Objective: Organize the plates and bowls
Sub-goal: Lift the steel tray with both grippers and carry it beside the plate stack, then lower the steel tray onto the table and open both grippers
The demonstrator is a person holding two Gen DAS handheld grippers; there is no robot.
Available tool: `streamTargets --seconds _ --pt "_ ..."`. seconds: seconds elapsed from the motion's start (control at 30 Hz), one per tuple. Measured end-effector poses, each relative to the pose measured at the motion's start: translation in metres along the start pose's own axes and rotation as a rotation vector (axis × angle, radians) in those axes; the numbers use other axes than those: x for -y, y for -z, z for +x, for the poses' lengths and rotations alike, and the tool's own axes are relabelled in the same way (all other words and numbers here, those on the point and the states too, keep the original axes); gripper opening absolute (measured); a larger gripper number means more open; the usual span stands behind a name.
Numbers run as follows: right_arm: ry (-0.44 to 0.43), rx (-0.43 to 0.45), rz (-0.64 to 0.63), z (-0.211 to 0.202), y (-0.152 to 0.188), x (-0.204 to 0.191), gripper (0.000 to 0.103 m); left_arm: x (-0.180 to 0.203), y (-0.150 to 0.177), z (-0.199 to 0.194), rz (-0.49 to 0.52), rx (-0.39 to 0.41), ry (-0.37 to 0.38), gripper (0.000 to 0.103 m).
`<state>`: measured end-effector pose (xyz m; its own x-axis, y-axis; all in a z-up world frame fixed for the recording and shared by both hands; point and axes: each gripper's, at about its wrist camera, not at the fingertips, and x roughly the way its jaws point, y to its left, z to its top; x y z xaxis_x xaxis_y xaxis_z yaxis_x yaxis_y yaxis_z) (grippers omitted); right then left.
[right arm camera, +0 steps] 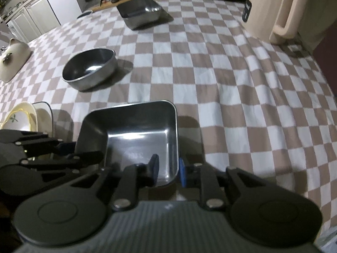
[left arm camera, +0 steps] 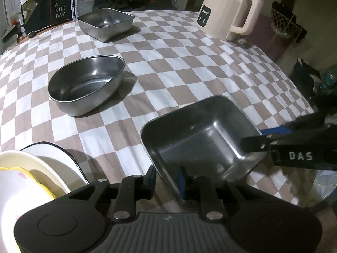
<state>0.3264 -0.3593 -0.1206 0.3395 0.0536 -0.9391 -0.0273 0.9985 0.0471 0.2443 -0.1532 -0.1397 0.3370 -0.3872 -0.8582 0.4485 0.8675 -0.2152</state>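
Observation:
A square steel tray (left arm camera: 200, 139) (right arm camera: 134, 126) sits on the checked tablecloth close to both cameras. My left gripper (left arm camera: 166, 181) (right arm camera: 82, 150) straddles the tray's near-left wall, jaws slightly apart, with a gap between the pads and the wall. My right gripper (right arm camera: 168, 168) (left arm camera: 261, 137) straddles the right wall in the same way, one finger inside the tray and one outside, not pressing. An oval steel bowl (left arm camera: 86, 84) (right arm camera: 90, 71) stands mid-table. A second square steel tray (left arm camera: 105, 23) (right arm camera: 139, 12) stands at the far edge.
A stack of ceramic plates and bowls (left arm camera: 31, 168) (right arm camera: 21, 116) sits at the near left. A cream kettle (left arm camera: 227, 14) (right arm camera: 269, 10) stands at the far right. A cream lidded pot (right arm camera: 12, 59) is at the left edge. The cloth drops off on the right.

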Motion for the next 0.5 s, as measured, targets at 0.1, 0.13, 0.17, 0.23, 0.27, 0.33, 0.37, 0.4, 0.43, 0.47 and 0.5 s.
streamTargets --seconds 0.1,0.13,0.17,0.23,0.27,0.33,0.37,0.4,0.43,0.47,0.5 --pt "-0.009 -0.028 0.017 0.006 0.001 0.005 0.026 0.0 -0.001 -0.002 -0.008 0.005 0.01 0.023" --pt "-0.007 -0.035 0.017 0.007 0.001 0.005 0.026 0.0 -0.002 -0.002 -0.008 0.006 0.012 0.023" --pt "-0.005 -0.042 0.016 0.009 0.001 0.005 0.026 0.001 -0.002 -0.002 -0.007 0.007 0.013 0.024" --pt "-0.002 -0.052 0.013 0.011 0.002 0.005 0.026 0.001 -0.002 -0.002 -0.006 0.007 0.016 0.024" --pt "-0.003 -0.055 0.012 0.012 0.002 0.005 0.027 0.001 -0.002 -0.002 -0.005 0.006 0.017 0.024" --pt "-0.01 -0.056 0.013 0.013 0.002 0.005 0.03 0.0 -0.001 -0.002 -0.004 0.004 0.021 0.024" --pt "-0.014 -0.056 0.015 0.014 0.002 0.005 0.031 0.0 -0.002 -0.002 -0.003 0.003 0.022 0.024" --pt "-0.016 -0.057 0.015 0.015 0.002 0.005 0.032 0.0 -0.001 -0.002 -0.002 0.002 0.023 0.024" --pt "-0.017 -0.057 0.015 0.016 0.001 0.005 0.033 0.0 -0.001 -0.003 -0.002 0.002 0.024 0.024" --pt "-0.017 -0.057 0.014 0.017 0.001 0.005 0.034 0.0 -0.001 -0.003 -0.003 0.002 0.026 0.025" --pt "-0.016 -0.057 0.014 0.017 0.001 0.005 0.034 0.0 -0.001 -0.003 -0.004 0.002 0.028 0.028"
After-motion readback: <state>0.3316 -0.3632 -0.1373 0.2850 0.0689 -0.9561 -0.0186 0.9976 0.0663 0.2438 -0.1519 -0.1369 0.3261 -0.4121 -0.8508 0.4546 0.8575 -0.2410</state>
